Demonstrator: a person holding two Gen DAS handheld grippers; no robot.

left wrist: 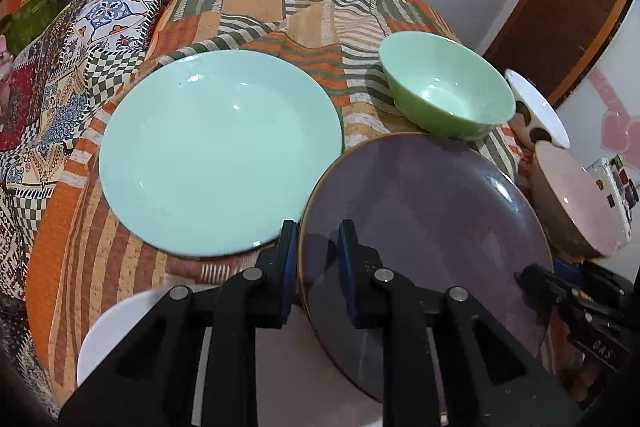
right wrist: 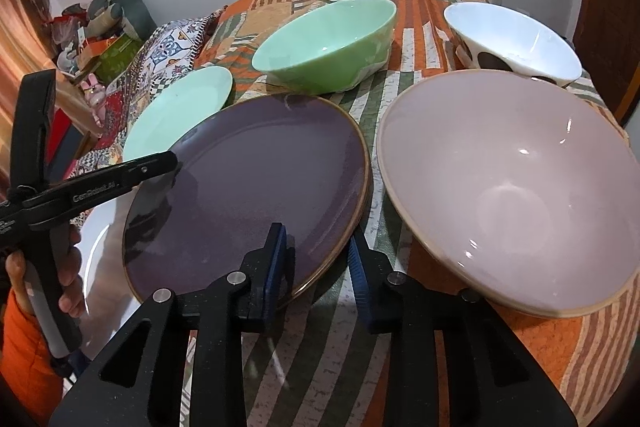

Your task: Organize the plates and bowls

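A purple plate (left wrist: 432,211) with a gold rim is held between both grippers, tilted above the table. My left gripper (left wrist: 318,251) straddles its left rim with the jaws closed on it. My right gripper (right wrist: 318,259) straddles its right rim (right wrist: 256,187). A mint plate (left wrist: 220,151) lies on the cloth to the left; it also shows in the right wrist view (right wrist: 180,111). A green bowl (left wrist: 448,87) (right wrist: 328,43), a pink bowl (right wrist: 508,187) (left wrist: 576,203) and a white spotted bowl (right wrist: 516,43) (left wrist: 536,111) stand on the right.
A white plate (left wrist: 116,323) lies under the left gripper near the table's front edge; it also shows in the right wrist view (right wrist: 100,251). Patterned cushions (left wrist: 60,67) lie at the left. A wooden door (left wrist: 560,11) stands at the right.
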